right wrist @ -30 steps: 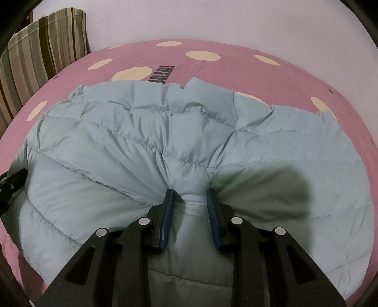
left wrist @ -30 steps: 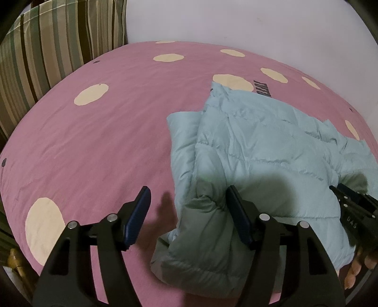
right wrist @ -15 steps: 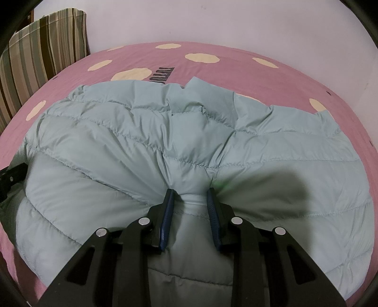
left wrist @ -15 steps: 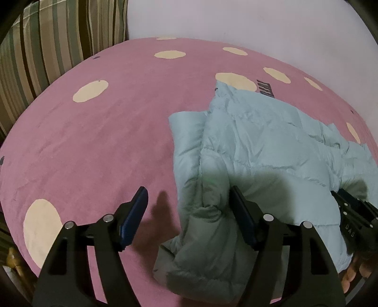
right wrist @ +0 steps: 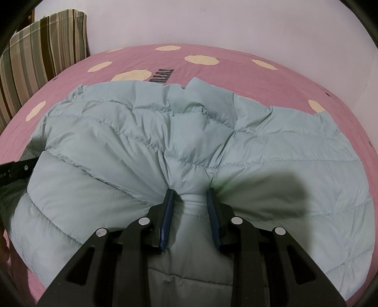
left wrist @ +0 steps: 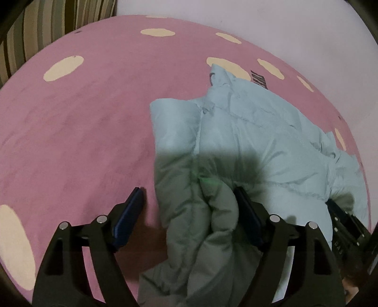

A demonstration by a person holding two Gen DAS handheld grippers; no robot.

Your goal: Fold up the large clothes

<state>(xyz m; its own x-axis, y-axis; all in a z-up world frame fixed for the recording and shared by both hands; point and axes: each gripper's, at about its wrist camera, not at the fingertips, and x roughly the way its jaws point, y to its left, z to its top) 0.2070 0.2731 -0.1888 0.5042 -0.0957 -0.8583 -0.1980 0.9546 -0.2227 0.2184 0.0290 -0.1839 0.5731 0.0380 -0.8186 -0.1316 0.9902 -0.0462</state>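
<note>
Left claw [left wrist: 189, 207] widened around jacket [left wrist: 248, 141]

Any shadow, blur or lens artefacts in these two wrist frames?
Left wrist: gripper shadow darkens the near edge of the pale blue quilted puffer jacket, faint green glare there, soft focus. Right wrist: sharper, shadow right of the fingers on the jacket; fisheye bends the pink spotted bedsheet.

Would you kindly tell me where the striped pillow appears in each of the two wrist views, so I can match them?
Left wrist view: the striped pillow fills the top-left corner, cut off by the picture's edge, beyond the pink bedspread.
Right wrist view: the striped pillow stands at the upper left, against the wall.
Shared landmark: the dark printed lettering on the bedspread, just beyond the far edge of the light blue puffer jacket.
</note>
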